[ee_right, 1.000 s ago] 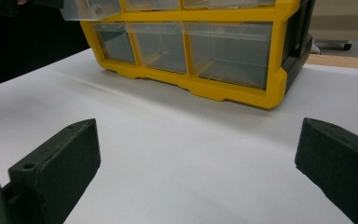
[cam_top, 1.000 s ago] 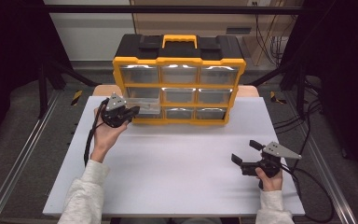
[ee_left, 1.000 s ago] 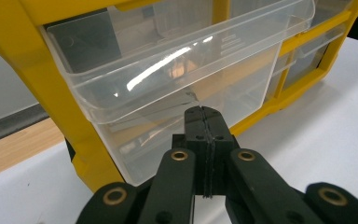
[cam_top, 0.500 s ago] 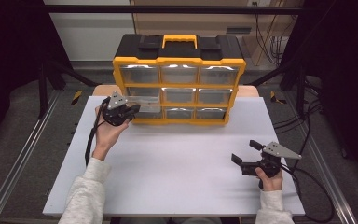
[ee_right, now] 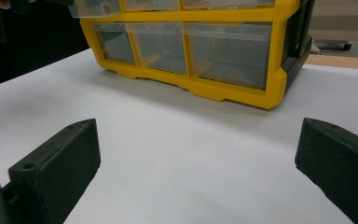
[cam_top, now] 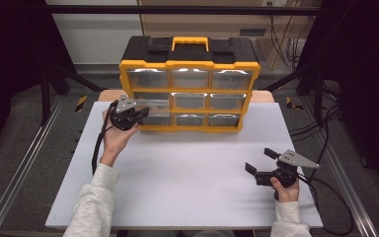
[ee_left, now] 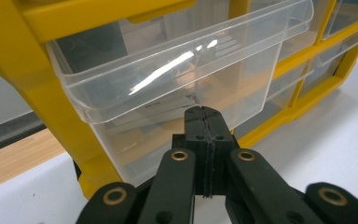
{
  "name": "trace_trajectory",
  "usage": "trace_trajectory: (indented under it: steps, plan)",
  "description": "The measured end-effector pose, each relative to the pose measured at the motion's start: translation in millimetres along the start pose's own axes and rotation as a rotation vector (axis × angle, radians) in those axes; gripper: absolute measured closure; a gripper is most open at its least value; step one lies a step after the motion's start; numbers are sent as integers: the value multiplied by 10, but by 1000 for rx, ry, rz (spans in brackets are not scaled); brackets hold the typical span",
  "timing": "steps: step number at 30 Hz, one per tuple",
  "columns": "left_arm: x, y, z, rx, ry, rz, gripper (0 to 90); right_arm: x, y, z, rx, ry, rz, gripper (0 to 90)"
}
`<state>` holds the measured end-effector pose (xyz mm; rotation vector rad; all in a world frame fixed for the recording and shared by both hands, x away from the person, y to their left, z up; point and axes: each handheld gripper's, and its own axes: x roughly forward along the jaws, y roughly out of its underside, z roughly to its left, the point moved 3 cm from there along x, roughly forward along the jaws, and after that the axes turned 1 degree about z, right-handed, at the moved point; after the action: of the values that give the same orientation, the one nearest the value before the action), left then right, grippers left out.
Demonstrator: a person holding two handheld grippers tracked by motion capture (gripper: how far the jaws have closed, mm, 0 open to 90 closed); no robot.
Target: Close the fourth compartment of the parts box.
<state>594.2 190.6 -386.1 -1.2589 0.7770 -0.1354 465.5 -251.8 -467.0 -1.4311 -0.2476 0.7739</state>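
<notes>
A yellow and black organizer (cam_top: 189, 63) with clear drawers stands at the back of the white table (cam_top: 187, 173). Its middle-left drawer (cam_top: 153, 103) sticks out a little from the frame. My left gripper (cam_top: 139, 115) is shut, its tips against that drawer's front. In the left gripper view the closed jaws (ee_left: 204, 112) sit just under the drawer's clear lip (ee_left: 168, 70), with nothing visible between them. My right gripper (cam_top: 259, 161) rests low at the table's front right, open and empty, facing the organizer (ee_right: 223, 93).
The organizer's other drawers (cam_top: 227, 101) are pushed in. Metal rails (cam_top: 19, 173) run along both sides of the table, and cables (cam_top: 325, 133) lie on the floor to the right. Bare white table (ee_right: 177, 154) lies between the right gripper and the organizer.
</notes>
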Motion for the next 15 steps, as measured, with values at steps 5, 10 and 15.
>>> trace_trajectory:
  steps: [5, 10, 15]
  plan:
    - [33, -3, 18, -8, -5, -7, 893, -3, -2, -1, 1, 0, -2, 2]
    - [63, -14, 31, -6, -16, -10, 893, -1, -1, 1, 0, -1, -1, 3]
    - [92, -24, 40, -5, -24, -12, 893, -2, -2, -1, 1, -1, -1, 2]
